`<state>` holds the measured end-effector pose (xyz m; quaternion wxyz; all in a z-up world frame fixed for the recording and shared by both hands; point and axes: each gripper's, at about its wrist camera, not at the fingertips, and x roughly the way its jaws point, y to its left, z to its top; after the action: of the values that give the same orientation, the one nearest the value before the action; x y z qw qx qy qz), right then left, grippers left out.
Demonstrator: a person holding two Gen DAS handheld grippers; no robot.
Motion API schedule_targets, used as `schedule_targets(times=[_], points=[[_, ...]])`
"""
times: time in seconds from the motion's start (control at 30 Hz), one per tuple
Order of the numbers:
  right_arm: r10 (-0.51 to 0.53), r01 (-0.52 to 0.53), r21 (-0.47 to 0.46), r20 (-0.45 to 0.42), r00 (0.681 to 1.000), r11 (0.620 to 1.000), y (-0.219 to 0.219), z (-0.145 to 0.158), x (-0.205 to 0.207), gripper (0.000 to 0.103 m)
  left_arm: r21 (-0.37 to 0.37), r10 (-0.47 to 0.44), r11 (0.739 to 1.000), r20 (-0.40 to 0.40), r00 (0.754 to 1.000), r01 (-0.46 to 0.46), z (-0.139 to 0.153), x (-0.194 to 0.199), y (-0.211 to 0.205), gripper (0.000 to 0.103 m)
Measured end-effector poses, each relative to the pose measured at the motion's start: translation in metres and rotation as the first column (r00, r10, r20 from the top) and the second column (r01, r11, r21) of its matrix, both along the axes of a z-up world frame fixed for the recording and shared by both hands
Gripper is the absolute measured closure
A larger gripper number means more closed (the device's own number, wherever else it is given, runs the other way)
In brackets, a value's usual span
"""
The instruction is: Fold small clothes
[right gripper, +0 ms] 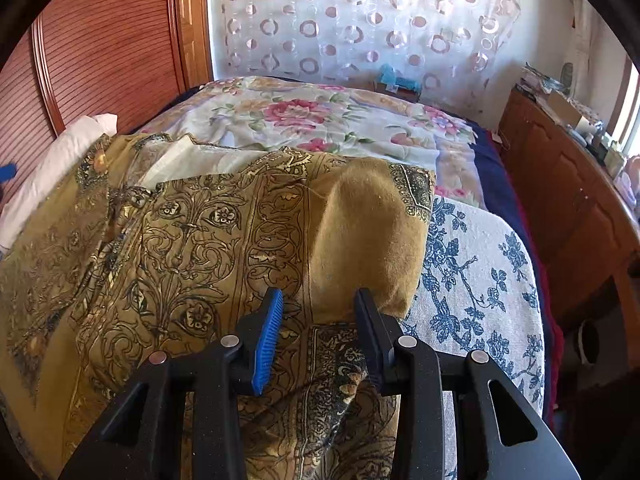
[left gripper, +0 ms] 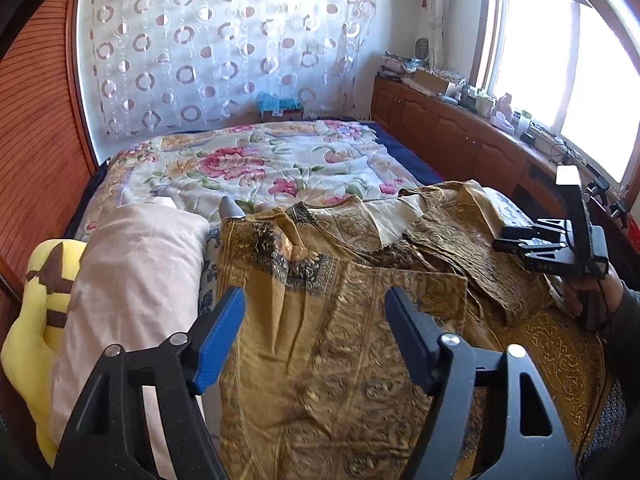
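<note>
Left tongs (left gripper: 314, 308) above mustard garment (left gripper: 340, 320); right tongs (right gripper: 318, 312) gaping above its fold

The garment (left gripper: 340, 320) lies spread on the near part of the bed (left gripper: 256, 160), a pillow (left gripper: 132, 276) just left of it, a plush toy (left gripper: 36, 320) further left. Cabinets (left gripper: 460, 132) run along the right; a curtain (left gripper: 224, 48) hangs behind.
</note>
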<state>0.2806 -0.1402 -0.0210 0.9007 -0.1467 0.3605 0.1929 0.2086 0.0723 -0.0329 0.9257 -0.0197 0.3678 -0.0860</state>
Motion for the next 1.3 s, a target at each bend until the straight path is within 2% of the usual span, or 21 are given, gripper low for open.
schedule_targets(times=[0.13,0.3,0.5,0.53,0.63,0.7,0.77,0.83,0.93,1.0,1.1,1.17,1.3], points=[[0.001,-0.001,0.025,-0.010,1.000,1.000,-0.002,-0.005,0.001,0.063,-0.001,-0.018,1.000,-0.048,0.999,0.018,-0.011,0.029,0.002,0.040],[0.005,-0.005,0.025,-0.007,1.000,1.000,-0.007,-0.012,0.000,0.060,0.017,0.013,1.000,-0.118,0.993,-0.011,-0.031,0.065,0.008,0.040],[0.005,-0.005,0.031,-0.009,1.000,1.000,-0.007,-0.017,0.003,0.060,-0.001,0.029,1.000,-0.151,0.988,-0.029,-0.044,0.088,0.015,0.041],[0.005,-0.005,0.030,-0.009,1.000,1.000,-0.007,-0.017,0.003,0.060,-0.003,0.033,0.999,-0.158,0.987,-0.034,-0.046,0.089,0.015,0.053],[0.005,-0.004,0.028,-0.010,1.000,1.000,-0.007,-0.018,0.004,0.060,-0.003,0.033,0.999,-0.173,0.984,-0.034,-0.051,0.092,0.014,0.063],[0.004,-0.004,0.030,-0.011,1.000,1.000,-0.007,-0.018,0.003,0.059,0.023,0.038,0.999,-0.187,0.982,-0.034,-0.056,0.092,0.013,0.068],[0.004,-0.004,0.029,-0.011,1.000,1.000,-0.007,-0.018,0.003,0.059,0.056,0.041,0.998,-0.171,0.984,-0.032,-0.057,0.090,0.010,0.073],[0.004,-0.003,0.028,-0.011,1.000,1.000,-0.006,-0.018,0.003,0.059,0.088,0.043,0.996,-0.159,0.986,-0.029,-0.057,0.089,0.007,0.089],[0.004,-0.004,0.028,-0.010,1.000,1.000,-0.006,-0.018,0.002,0.059,0.080,0.040,0.996,-0.133,0.990,-0.029,-0.052,0.085,0.009,0.099],[0.004,-0.004,0.028,-0.011,1.000,1.000,-0.006,-0.018,0.002,0.059,0.042,0.052,0.998,-0.093,0.994,-0.048,-0.043,0.079,0.015,0.099],[0.015,-0.014,0.047,-0.014,1.000,0.999,-0.008,-0.018,0.002,0.055,0.036,0.088,0.996,-0.018,0.996,-0.087,-0.020,0.070,0.027,0.099],[0.026,-0.024,0.072,-0.026,0.999,0.997,-0.009,-0.017,0.003,0.049,0.016,0.105,0.994,0.011,0.994,-0.106,-0.008,0.066,0.037,0.099],[0.012,-0.004,0.118,-0.062,0.998,0.993,-0.015,-0.012,0.006,0.049,-0.013,0.146,0.989,0.051,0.988,-0.146,0.003,0.061,0.059,0.099]])
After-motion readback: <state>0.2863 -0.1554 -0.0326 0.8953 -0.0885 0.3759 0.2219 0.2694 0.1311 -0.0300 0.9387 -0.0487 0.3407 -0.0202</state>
